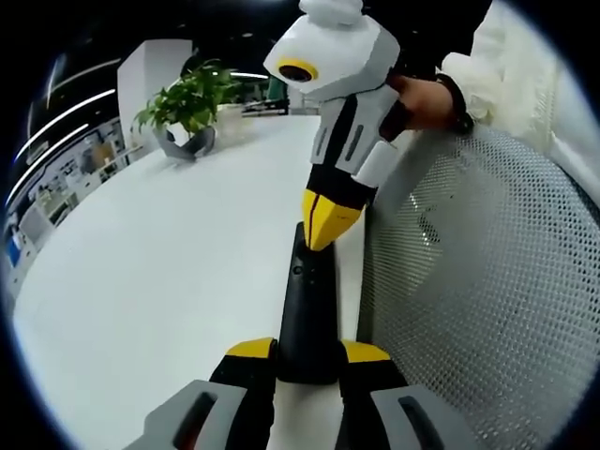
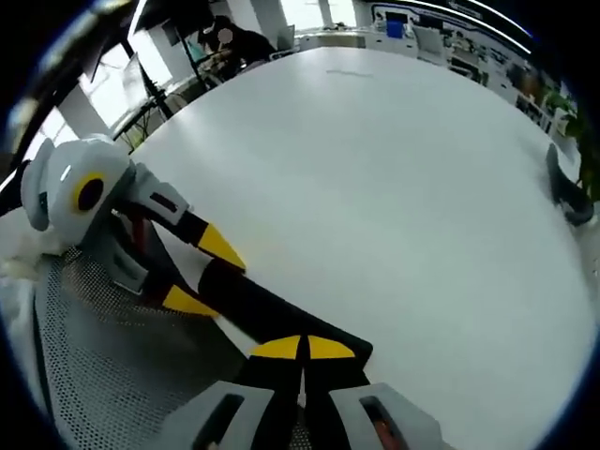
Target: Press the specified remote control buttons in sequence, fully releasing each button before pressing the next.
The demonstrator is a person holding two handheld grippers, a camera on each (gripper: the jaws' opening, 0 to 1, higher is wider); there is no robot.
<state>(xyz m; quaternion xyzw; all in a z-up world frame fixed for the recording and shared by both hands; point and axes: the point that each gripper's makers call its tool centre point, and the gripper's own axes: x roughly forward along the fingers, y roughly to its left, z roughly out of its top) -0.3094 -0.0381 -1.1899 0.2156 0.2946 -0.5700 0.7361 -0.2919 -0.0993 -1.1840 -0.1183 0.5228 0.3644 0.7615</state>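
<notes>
A slim black remote control (image 1: 306, 309) runs away from me along the near edge of the white table (image 1: 169, 281). My left gripper (image 1: 307, 352) is shut on its near end, one yellow tip on each side. From above comes my right gripper (image 1: 323, 220), held by a person's hand (image 1: 422, 98), its yellow tips shut together and resting on the remote's far, button end. In the right gripper view the right gripper (image 2: 304, 348) sits shut on top of the remote (image 2: 262, 309), while the left gripper (image 2: 204, 274) clamps it from the left.
A grey mesh chair back (image 1: 487, 281) stands close beside the remote, off the table edge. A potted plant (image 1: 187, 103) in a dark pot (image 2: 567, 192) sits at the table's far side. People sit at desks (image 2: 230, 42) beyond the table.
</notes>
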